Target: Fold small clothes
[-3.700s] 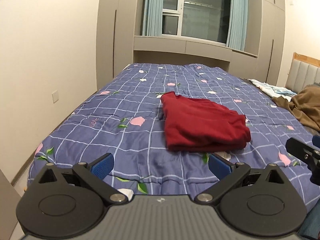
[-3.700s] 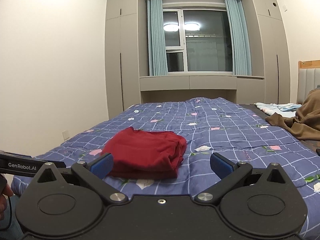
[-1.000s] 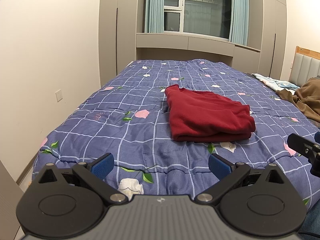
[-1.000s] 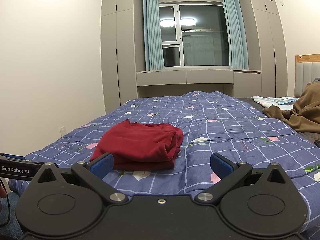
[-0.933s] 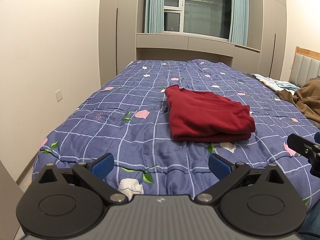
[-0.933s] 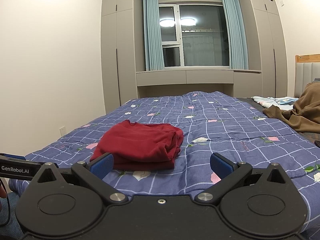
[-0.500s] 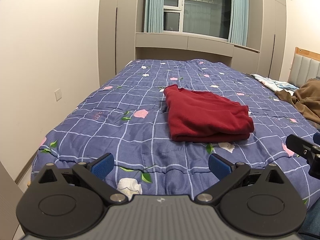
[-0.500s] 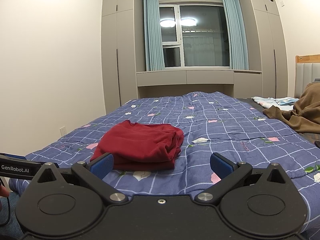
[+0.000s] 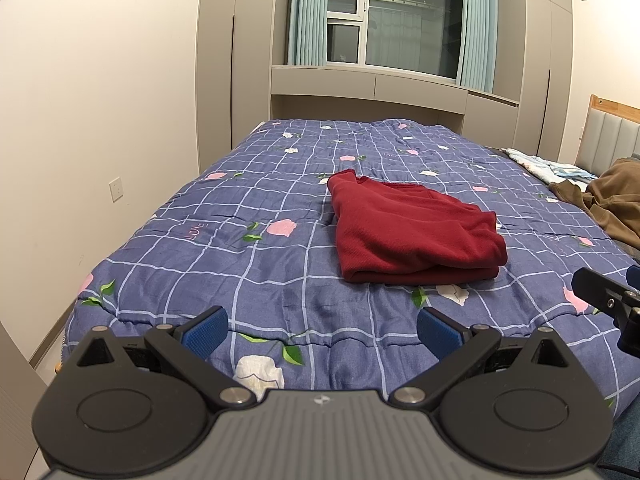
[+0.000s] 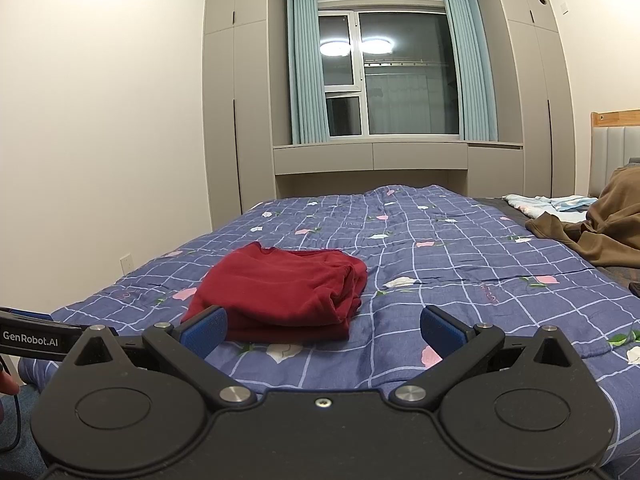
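A dark red garment [image 9: 412,232] lies folded into a compact stack on the blue floral quilt [image 9: 256,256]; the right wrist view shows the same red garment [image 10: 284,292] left of centre. My left gripper [image 9: 320,330] is open and empty, held back over the bed's near edge, well short of the garment. My right gripper [image 10: 322,330] is also open and empty, near the bed's edge, with the garment just beyond its left fingertip. The right gripper's body pokes in at the left view's right edge [image 9: 608,300].
A brown blanket [image 10: 600,228] and a pale blue cloth [image 10: 548,202] lie at the bed's right side by the headboard [image 10: 612,152]. Wardrobes and a curtained window [image 10: 384,80] stand beyond the bed. A wall [image 9: 100,100] runs along the left.
Since 3.7 s ago both grippers have pulled back a little from the garment. Over the last second almost nothing has moved. The garment stays put.
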Motion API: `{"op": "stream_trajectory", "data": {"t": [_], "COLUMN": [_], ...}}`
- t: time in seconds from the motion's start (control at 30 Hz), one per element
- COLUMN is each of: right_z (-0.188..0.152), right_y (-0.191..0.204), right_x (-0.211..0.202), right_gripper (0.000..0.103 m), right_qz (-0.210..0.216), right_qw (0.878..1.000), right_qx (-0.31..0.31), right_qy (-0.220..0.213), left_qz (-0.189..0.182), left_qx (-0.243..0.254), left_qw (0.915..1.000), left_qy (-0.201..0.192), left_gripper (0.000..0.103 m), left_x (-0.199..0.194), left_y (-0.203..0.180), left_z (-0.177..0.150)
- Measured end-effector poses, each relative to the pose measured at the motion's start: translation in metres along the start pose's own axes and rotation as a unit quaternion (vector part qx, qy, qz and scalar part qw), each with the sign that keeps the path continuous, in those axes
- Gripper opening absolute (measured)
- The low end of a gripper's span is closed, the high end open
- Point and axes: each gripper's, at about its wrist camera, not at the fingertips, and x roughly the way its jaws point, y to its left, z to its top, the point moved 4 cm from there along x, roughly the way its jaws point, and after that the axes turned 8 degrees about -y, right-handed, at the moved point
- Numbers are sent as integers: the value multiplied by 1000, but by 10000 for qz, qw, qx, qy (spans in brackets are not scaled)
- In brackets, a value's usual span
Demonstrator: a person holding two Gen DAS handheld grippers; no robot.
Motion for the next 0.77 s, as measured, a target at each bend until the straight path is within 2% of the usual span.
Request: {"op": "stream_trajectory", "data": {"t": [0.77], "right_z": [1], "right_y": [-1], "right_x": [-2], "right_gripper": [103], "right_qz": [13], "right_qw": [10000], "right_qx": [4], "right_qy": [-38], "left_qz": [22], "left_qx": [-214], "left_qw": [9998], "left_qy": [35], "left_gripper": [102], "left_x": [-7], "left_y": [0], "left_z": [-2]}}
